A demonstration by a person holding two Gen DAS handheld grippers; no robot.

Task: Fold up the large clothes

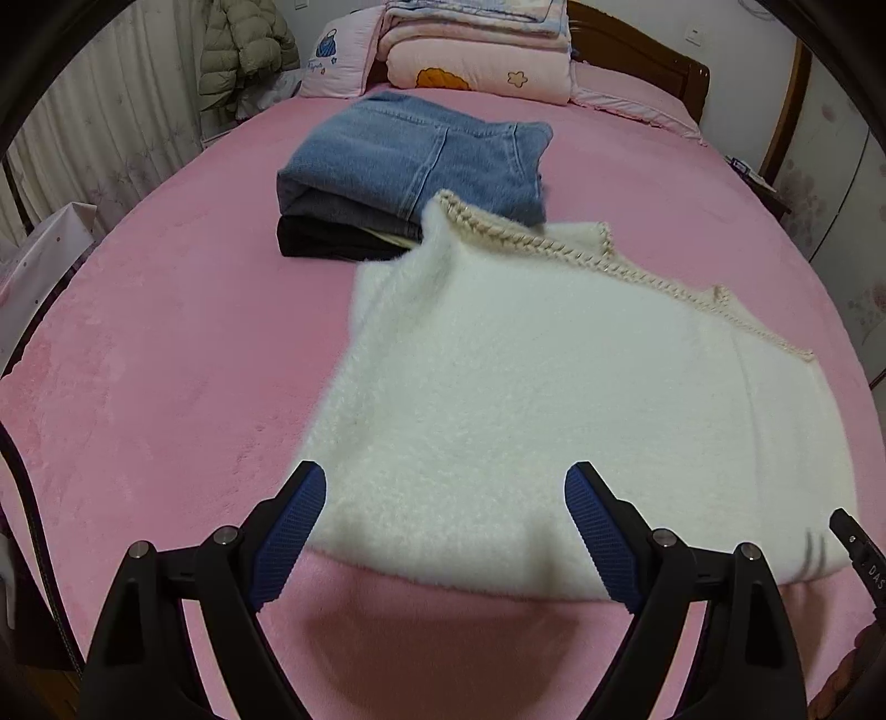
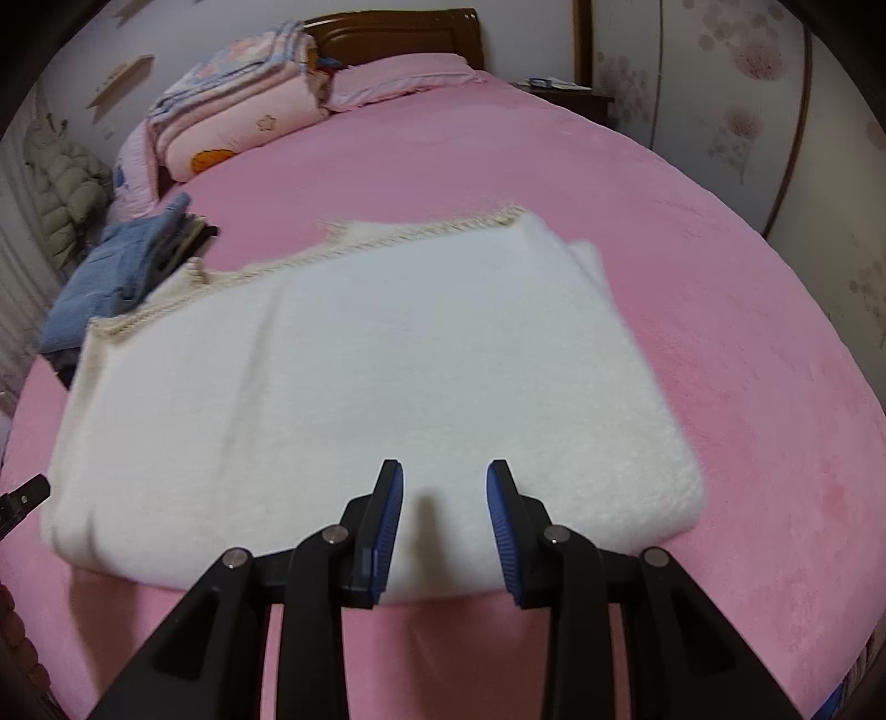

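A white fluffy sweater [image 1: 554, 387] with a beige braided trim lies folded flat on the pink bed [image 1: 166, 332]. My left gripper [image 1: 446, 473] hangs open and wide above the sweater's near edge, with nothing between its blue pads. In the right wrist view the same sweater [image 2: 360, 376] spreads out ahead. My right gripper [image 2: 446, 468] hovers over its near edge, jaws a little apart and not pressing on the fabric. One finger of the right gripper shows at the left wrist view's right edge.
Folded blue jeans [image 1: 415, 155] lie on a black garment [image 1: 321, 243] just beyond the sweater's left corner. Stacked pink quilts [image 1: 482, 61] lean at the wooden headboard. A puffy jacket [image 1: 243, 50] hangs far left; a nightstand [image 2: 570, 94] stands far right.
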